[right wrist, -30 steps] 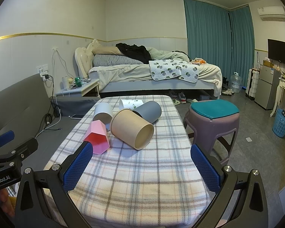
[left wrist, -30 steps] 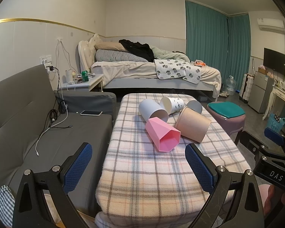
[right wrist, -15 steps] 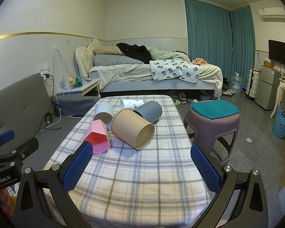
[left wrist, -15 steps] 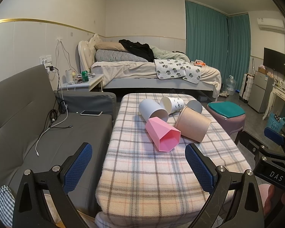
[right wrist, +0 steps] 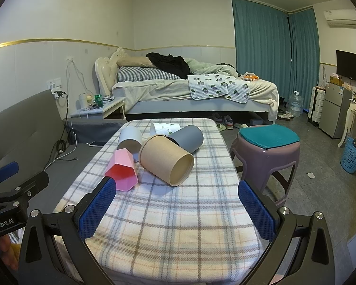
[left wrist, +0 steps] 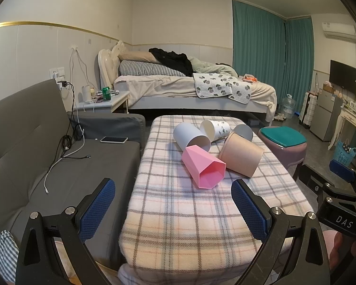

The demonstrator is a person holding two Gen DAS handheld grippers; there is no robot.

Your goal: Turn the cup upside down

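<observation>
Several cups lie on their sides in a cluster on the plaid-covered table (left wrist: 189,213): a pink faceted cup (left wrist: 203,169) (right wrist: 122,169), a tan cup (left wrist: 241,158) (right wrist: 166,160), a pale grey cup (left wrist: 189,136) (right wrist: 129,139), a white patterned cup (left wrist: 214,129) (right wrist: 165,128) and a dark grey cup (left wrist: 243,131) (right wrist: 186,137). My left gripper (left wrist: 173,211) is open and empty above the table's near end. My right gripper (right wrist: 175,211) is open and empty, also short of the cups.
A grey sofa (left wrist: 35,154) with a phone (left wrist: 114,139) and cables stands left of the table. A purple stool with a teal cushion (right wrist: 268,147) stands to the right. A bed (right wrist: 189,92) lies behind; a nightstand (left wrist: 102,102) at back left.
The right gripper has drifted very slightly; the cups and the left gripper have not moved.
</observation>
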